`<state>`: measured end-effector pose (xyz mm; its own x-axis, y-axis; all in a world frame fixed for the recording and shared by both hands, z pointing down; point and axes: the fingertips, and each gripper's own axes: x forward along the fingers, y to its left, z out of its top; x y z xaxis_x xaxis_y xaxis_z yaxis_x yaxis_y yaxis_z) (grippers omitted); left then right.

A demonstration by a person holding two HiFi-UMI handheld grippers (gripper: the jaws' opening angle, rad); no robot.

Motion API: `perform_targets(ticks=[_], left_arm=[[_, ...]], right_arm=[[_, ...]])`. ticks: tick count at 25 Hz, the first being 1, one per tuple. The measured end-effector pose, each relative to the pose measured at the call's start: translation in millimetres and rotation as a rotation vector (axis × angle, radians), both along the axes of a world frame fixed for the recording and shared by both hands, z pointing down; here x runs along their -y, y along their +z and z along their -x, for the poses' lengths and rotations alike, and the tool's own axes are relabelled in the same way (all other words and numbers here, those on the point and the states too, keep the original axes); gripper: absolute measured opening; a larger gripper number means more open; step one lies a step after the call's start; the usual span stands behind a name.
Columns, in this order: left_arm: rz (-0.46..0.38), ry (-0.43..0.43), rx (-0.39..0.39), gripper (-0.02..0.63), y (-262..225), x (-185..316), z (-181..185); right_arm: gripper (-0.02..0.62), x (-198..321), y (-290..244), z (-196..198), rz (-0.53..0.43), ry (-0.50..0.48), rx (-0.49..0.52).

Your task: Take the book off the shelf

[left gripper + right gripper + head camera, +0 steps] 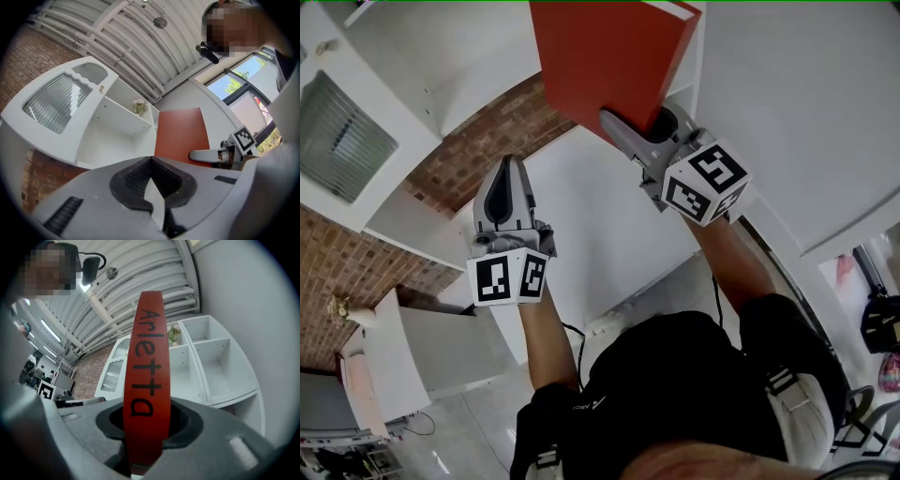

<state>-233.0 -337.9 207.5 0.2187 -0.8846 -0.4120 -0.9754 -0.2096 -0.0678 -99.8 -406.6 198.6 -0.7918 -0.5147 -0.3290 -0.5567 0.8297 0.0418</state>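
A red book (600, 66) stands up between the jaws of my right gripper (642, 127), which is shut on its lower edge. In the right gripper view the book's spine (146, 376), lettered in black, fills the gap between the pads, in front of the white shelf unit (206, 362). My left gripper (508, 178) is lower and to the left, shut, with nothing in it. The left gripper view shows its closed pads (151, 180), with the red book (180, 136) and the right gripper (211, 155) beyond them.
The white shelf unit (112, 122) has open compartments, a small plant (138, 107) in one of them, and a ribbed glass door (56, 105). A brick wall (478, 150) lies behind. A white panel (806, 103) rises at the right.
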Motion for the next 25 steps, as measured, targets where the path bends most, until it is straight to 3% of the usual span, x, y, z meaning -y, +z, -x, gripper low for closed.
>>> perform_targets(ticks=[8, 25], left_arm=[[0.018, 0.026, -0.003, -0.003, 13.9, 5.1, -19.7], [0.006, 0.02, 0.001, -0.003, 11.9, 6.6, -20.7]], right_arm=[[0.155, -10.3, 47.9, -14.6, 0.046, 0.007, -0.012], [0.155, -6.8, 54.2, -13.3, 0.042, 0.005, -0.032]])
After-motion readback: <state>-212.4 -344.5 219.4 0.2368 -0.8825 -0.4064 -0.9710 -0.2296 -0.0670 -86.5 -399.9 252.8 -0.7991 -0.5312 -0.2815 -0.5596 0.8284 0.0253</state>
